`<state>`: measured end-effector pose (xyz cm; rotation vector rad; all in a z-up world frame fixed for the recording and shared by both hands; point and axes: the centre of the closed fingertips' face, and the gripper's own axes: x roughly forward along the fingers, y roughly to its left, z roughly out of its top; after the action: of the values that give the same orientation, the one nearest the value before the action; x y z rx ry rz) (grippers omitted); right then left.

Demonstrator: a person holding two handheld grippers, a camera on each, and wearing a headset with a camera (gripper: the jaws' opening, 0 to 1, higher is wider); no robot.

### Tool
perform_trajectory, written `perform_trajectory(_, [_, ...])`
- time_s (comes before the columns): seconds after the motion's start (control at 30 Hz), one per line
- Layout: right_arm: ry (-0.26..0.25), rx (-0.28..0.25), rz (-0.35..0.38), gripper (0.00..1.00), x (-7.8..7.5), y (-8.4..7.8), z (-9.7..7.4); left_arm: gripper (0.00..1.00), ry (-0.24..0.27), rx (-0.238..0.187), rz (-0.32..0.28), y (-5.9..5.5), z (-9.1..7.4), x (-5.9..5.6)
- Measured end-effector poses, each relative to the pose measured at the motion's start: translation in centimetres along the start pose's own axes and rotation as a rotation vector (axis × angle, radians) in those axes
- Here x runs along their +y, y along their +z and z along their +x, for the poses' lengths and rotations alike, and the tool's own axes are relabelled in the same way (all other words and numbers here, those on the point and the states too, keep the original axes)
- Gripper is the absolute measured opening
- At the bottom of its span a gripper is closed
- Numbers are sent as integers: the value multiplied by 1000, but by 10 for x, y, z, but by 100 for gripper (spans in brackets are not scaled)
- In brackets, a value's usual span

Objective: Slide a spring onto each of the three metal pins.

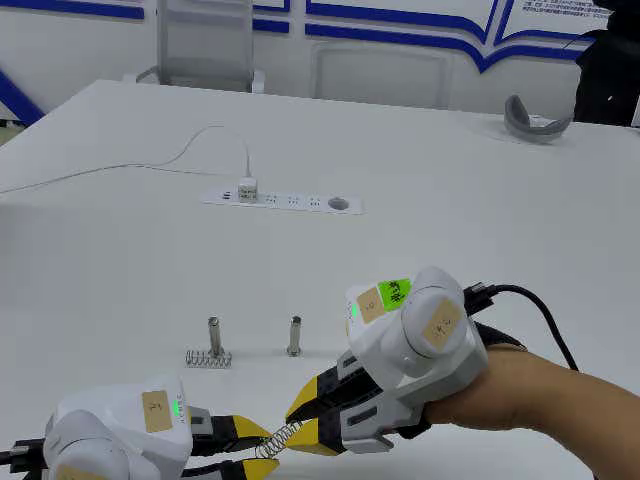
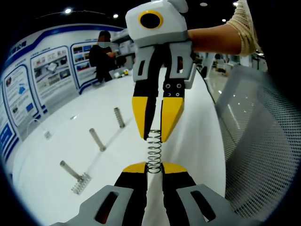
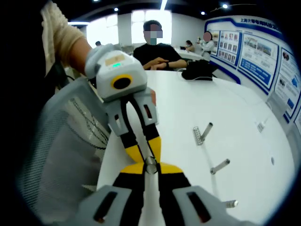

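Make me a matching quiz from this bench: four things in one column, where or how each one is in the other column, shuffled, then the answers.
Things
1. held spring
2. loose spring
3. middle pin
4. power strip

States
A. standing upright and bare
B. far across the table, a white plug in it
C. gripped at its ends by the left tool and right tool
D. lying flat at the foot of the end pin

Pairs: 1-C, 2-D, 3-A, 4-B
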<state>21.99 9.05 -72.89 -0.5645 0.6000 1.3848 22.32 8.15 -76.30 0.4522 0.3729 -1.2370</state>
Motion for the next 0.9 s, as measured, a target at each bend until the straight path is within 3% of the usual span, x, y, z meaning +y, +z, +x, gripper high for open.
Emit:
perform_trajectory(0.3, [-13, -53, 2, 12, -1, 14, 1, 11, 7, -17, -24, 4, -1, 2])
perform_trajectory(0.57, [-46, -119, 18, 12, -6, 27, 0, 11, 20, -68, -152, 11, -3, 10])
perform_trajectory(0.9, [-70, -151, 43, 13, -9, 29, 0, 10, 29, -101, -190, 16, -4, 13])
